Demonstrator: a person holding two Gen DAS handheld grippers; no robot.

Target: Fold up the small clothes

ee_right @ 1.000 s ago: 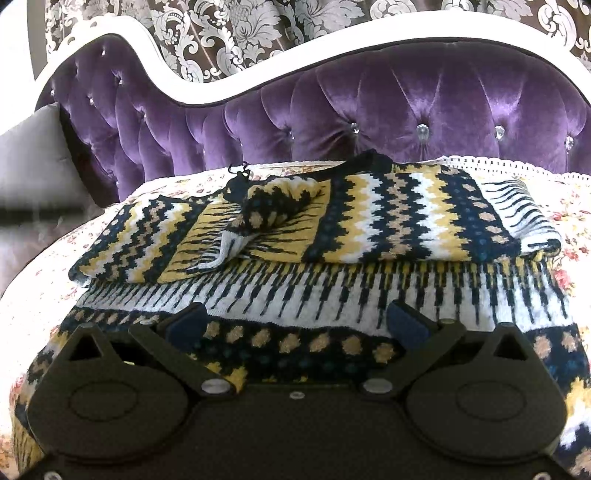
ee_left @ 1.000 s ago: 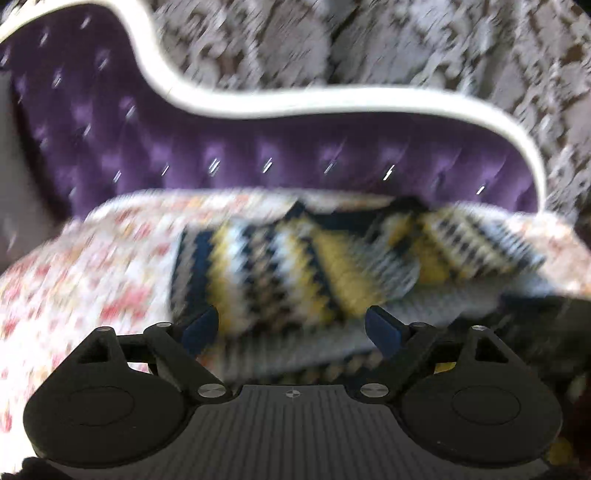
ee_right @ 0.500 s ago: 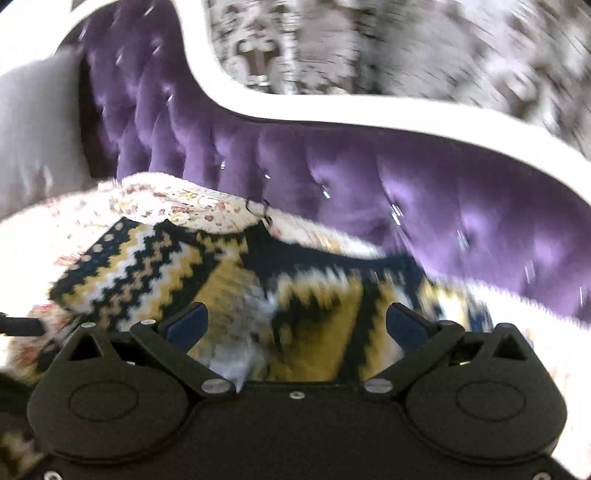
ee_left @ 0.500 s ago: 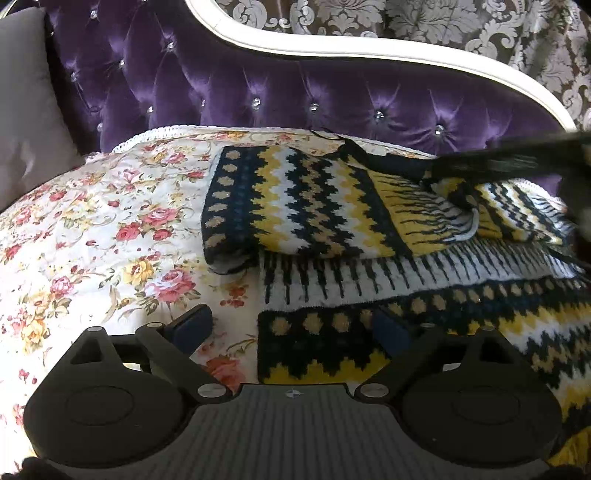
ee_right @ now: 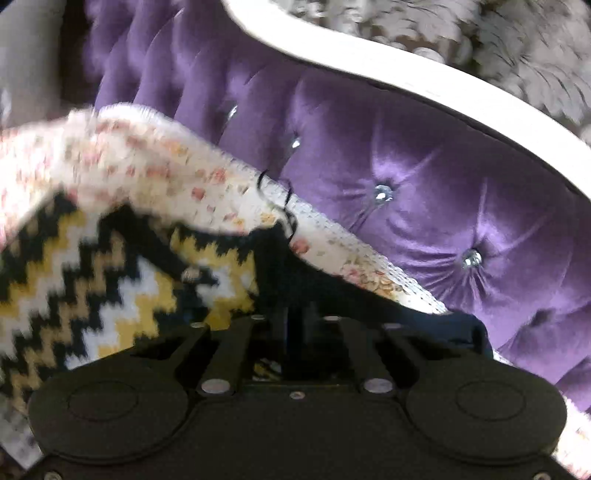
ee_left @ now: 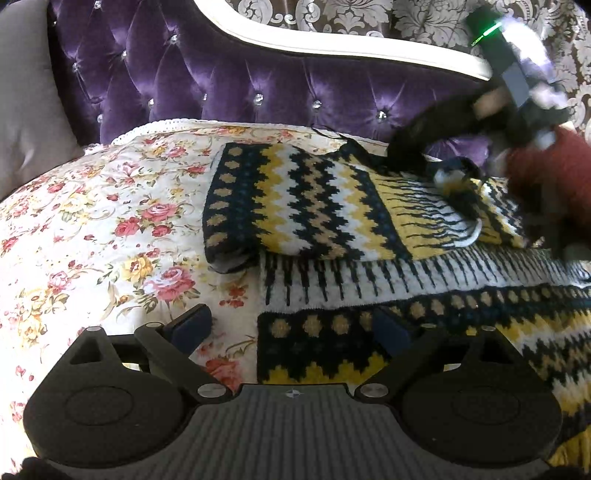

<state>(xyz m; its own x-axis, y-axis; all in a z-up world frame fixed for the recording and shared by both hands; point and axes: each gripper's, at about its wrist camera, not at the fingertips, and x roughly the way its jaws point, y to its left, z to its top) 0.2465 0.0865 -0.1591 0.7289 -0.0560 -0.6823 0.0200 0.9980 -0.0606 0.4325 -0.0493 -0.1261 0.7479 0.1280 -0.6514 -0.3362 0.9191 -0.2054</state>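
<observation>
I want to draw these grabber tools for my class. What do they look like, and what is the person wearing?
Each tool is black, with two round discs and thin arms with silver screws. The left gripper has dark blue pads on its fingers and a grey ribbed body with a small round mark. The right gripper has a plain black body. Its boxy top shows a green light. The person wears a dark red sleeve.
</observation>
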